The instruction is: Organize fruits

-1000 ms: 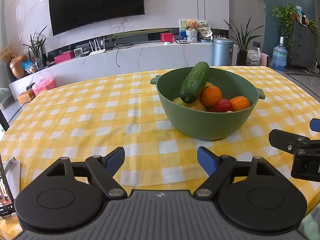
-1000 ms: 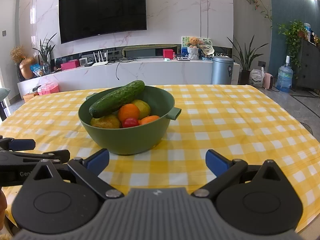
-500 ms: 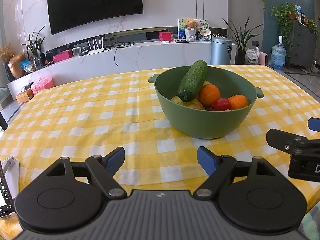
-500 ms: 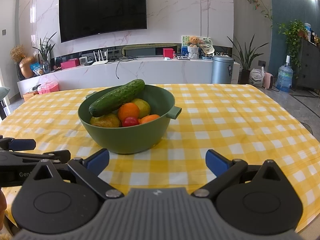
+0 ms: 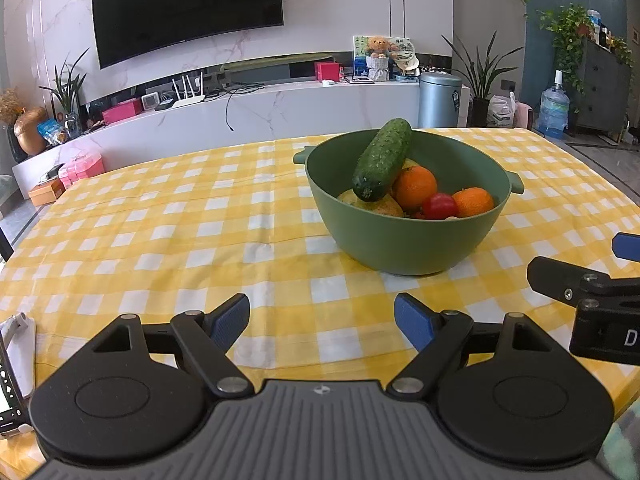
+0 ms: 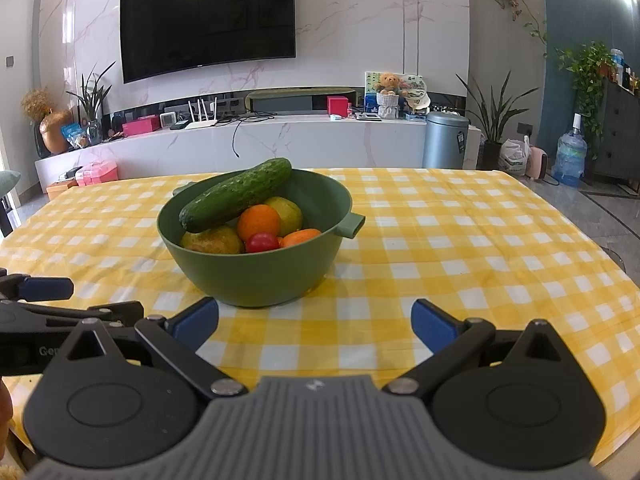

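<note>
Black TV [image 6: 208, 20] on marble wall; grey bin [image 6: 445, 140], water jug [image 6: 569, 158] beyond yellow-checked surface [image 6: 460, 248].

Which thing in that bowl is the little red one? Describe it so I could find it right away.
On the yellow checked tablecloth stands a green bowl of fruit. Near its front rim lies a small tomato, between two oranges. It is the only red, glossy piece, and the smallest.
</note>
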Action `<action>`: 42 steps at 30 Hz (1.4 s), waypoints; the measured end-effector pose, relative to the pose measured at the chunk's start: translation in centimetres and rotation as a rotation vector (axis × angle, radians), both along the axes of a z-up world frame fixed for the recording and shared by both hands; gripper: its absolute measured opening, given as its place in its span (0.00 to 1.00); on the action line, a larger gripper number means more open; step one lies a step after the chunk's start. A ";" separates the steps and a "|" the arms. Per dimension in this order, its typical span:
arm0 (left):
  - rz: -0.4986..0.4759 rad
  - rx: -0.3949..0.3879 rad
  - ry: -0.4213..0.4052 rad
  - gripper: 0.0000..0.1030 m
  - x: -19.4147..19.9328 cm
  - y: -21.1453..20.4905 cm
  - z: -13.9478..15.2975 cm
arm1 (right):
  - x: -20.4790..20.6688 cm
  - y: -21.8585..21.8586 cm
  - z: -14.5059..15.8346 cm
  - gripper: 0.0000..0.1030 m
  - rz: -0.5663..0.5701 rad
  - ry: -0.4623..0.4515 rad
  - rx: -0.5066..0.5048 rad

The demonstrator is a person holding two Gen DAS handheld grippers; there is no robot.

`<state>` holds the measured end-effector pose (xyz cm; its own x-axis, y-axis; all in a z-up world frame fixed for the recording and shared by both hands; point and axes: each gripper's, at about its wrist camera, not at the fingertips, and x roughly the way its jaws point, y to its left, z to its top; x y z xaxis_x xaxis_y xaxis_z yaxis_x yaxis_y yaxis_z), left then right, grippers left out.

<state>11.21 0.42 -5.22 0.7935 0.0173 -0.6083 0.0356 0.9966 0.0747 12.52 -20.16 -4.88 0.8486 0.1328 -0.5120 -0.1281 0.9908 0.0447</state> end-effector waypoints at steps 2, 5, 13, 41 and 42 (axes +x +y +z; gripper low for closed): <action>-0.004 -0.001 0.003 0.93 -0.2 -0.3 -0.1 | 0.0 0.0 0.0 0.96 0.000 0.000 0.000; -0.004 -0.002 0.002 0.93 -0.3 -0.4 0.0 | 0.0 0.0 0.0 0.96 0.001 0.001 -0.001; -0.004 -0.002 0.003 0.93 -0.2 -0.2 0.0 | 0.0 0.1 -0.1 0.96 0.002 0.002 -0.004; -0.015 -0.004 -0.010 0.93 -1.0 -1.1 0.7 | 0.0 0.0 -0.1 0.96 0.003 0.006 -0.008; -0.018 -0.004 -0.012 0.93 -1.1 -1.2 0.8 | 0.0 0.0 -0.1 0.96 0.003 0.006 -0.007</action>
<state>10.13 -0.80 -4.45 0.8012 0.0001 -0.5984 0.0530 0.9961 0.0710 12.52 -20.17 -5.02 0.8450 0.1315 -0.5184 -0.1307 0.9907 0.0384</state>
